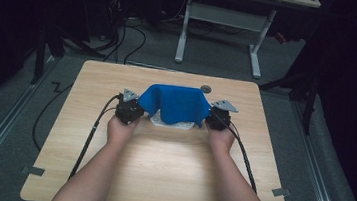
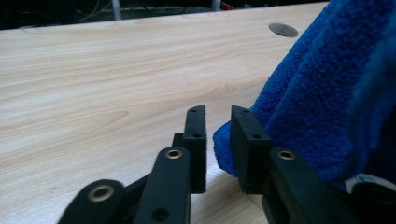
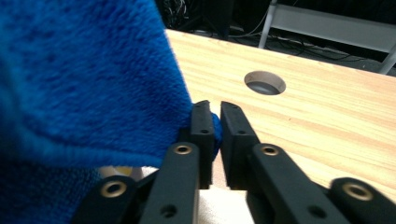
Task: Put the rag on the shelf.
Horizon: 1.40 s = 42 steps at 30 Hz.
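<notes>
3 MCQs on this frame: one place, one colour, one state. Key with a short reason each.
1. Where does the cloth sit?
A. draped over a white object mid-table, between the grippers
B. flat at the table's near edge
C. on the floor

2. What colour is the cloth?
A. red
B. blue
C. grey

3. What is the right gripper doing?
A. wide open, clear of the cloth
B. pinching the cloth's corner
C. holding a cup

Key: 1 A, the high view shows it hanging over a white object. 2 B, blue in all views. 3 B, the right gripper view shows blue fabric between nearly closed jaws.
</notes>
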Available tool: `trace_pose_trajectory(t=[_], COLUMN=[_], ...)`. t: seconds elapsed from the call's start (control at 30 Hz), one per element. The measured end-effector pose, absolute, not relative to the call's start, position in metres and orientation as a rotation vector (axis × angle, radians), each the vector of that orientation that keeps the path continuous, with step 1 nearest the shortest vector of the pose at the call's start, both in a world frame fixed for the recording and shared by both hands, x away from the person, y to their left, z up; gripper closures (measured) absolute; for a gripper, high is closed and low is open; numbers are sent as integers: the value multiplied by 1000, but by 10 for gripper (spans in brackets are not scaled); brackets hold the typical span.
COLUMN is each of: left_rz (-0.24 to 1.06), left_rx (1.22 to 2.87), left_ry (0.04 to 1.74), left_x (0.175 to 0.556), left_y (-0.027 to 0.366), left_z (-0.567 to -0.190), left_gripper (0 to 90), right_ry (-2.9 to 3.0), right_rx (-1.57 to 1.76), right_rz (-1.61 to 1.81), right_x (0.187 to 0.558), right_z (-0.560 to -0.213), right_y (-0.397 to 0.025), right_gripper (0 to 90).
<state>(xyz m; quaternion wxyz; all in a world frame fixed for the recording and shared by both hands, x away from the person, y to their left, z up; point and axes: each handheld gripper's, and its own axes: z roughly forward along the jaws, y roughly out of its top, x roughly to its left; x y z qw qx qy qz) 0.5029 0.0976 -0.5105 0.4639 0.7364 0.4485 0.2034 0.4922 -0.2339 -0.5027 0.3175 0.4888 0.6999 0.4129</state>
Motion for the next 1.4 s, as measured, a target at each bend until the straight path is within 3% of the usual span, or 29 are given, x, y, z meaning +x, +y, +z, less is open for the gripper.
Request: trace_pose_trajectory(t=[0.23,0.77,1.4], left_rz=[560,676,694], left_rx=[1753,1703,1703], left_ry=[1113,1120,1122], left_x=[499,490,483], left_y=[109,141,149], left_z=[-495,-458,-456], left_gripper=[634,598,560], right_ry=[1789,1724,1737], right_rx=[1288,1241,1234], right_rz=[1131,1138,1108], right_x=[490,481,475], right_z=[-487,-447,-444], right_y=[-242,-260,-263], right_gripper=[719,532,451])
